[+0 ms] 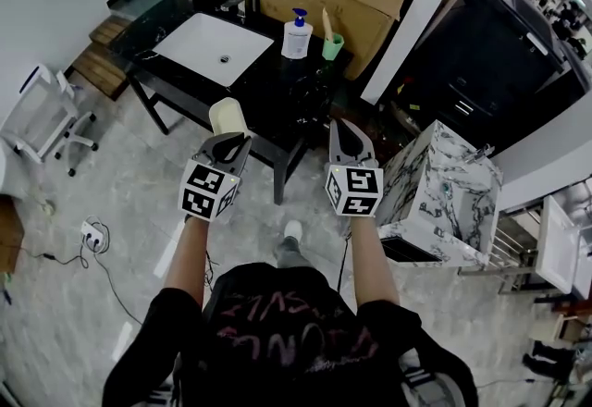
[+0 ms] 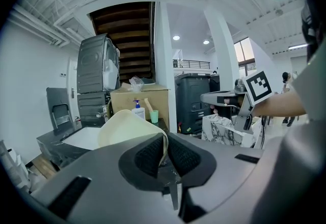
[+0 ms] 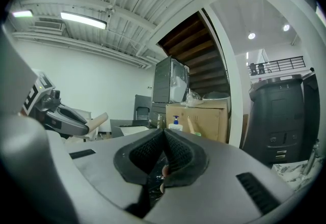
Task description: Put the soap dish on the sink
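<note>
Left tool [image 1: 231, 139] clamped on the cream soap dish [image 1: 227, 114]; right tool [image 1: 337, 124] pressed together, empty.

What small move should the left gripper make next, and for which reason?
Probably carry the left gripper forward over the black table toward the white sink. Its jaws are closed on the rim of the cream soap dish, which hangs in the air, short of the sink. The right gripper, jaws together and empty, seems not needed.

Bright, even indoor light from ceiling tubes [image 3: 84, 19] and spotlights; both gripper views bulge fisheye-wise with black corners; close foreground blurs.
</note>
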